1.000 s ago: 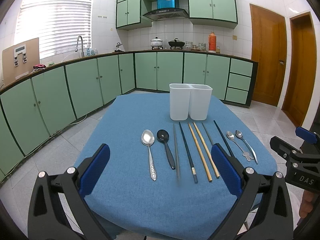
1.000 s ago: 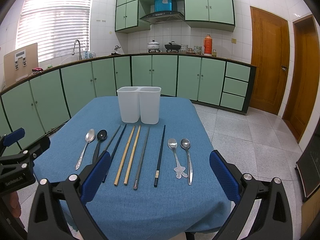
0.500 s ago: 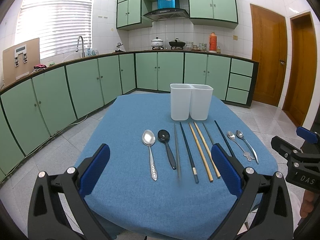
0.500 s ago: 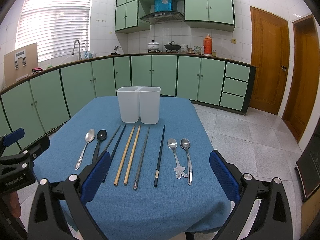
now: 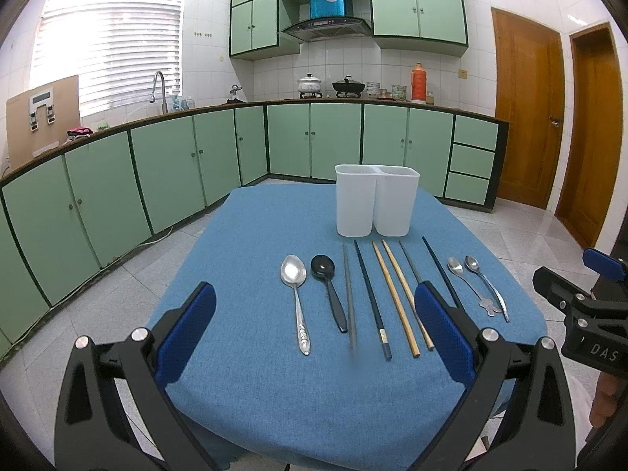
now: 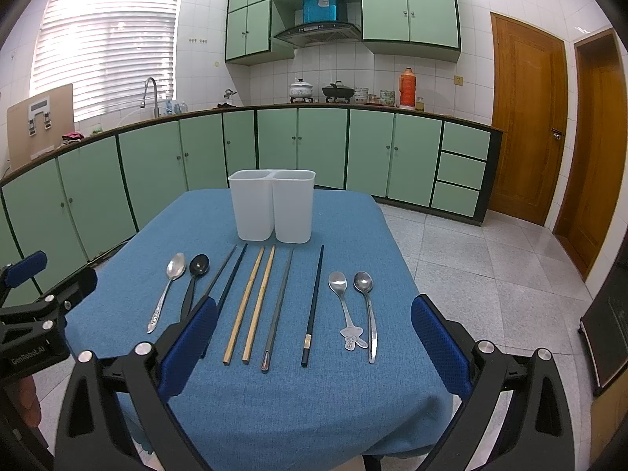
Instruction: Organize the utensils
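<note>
Pictured at the near edge of a blue table (image 6: 353, 231), with nothing yet sorted: left gripper (image 5: 314, 329) and right gripper (image 6: 314, 337) both spread wide, holding nothing, hovering short of the cloth. Laid out in one row before a white twin-compartment holder (image 6: 271, 206): steel spoon (image 6: 167, 290) and black spoon (image 6: 194, 282) at the left; grey chopstick (image 5: 348, 294) and dark chopstick (image 5: 371, 298) beside them, a bamboo pair (image 6: 253, 302) in the middle, then another grey one (image 6: 278, 308) and another dark one (image 6: 313, 306); two small spoons (image 6: 353, 310) at the right, handles nearly touching. Both holder compartments apparently empty, though interiors not visible. Judged risky: thin sticks lying flat and close together, so likely to roll off the pads or be pinched two at a time; small spoons liable to be dragged together; light holder liable to tip or slide if struck by a long stick on entry; unlike pieces liable to land in one compartment
</note>
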Action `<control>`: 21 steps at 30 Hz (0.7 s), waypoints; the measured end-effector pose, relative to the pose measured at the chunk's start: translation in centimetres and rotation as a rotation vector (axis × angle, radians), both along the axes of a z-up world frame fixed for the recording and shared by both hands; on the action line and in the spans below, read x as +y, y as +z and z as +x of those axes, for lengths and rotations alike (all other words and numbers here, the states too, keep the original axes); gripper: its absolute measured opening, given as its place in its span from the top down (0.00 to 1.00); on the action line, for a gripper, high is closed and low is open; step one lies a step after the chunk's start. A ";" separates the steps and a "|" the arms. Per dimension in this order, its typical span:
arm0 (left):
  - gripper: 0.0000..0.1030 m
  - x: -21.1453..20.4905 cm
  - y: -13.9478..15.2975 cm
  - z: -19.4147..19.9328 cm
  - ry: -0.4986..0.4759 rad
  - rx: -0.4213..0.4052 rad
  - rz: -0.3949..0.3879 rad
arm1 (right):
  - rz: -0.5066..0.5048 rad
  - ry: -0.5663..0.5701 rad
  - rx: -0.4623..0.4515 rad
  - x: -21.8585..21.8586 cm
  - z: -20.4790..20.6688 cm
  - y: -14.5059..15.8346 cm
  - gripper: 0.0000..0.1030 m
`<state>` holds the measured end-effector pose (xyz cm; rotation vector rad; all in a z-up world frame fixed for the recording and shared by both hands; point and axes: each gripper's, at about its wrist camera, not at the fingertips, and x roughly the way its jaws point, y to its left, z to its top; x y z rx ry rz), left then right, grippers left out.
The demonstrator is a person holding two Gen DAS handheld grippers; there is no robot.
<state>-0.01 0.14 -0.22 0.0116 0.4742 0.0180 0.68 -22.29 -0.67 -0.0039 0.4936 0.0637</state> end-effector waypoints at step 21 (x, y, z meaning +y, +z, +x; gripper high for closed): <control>0.05 0.8 0.0 0.0 0.008 -0.007 0.003 | -0.001 0.000 -0.001 0.0 0.0 0.1 0.06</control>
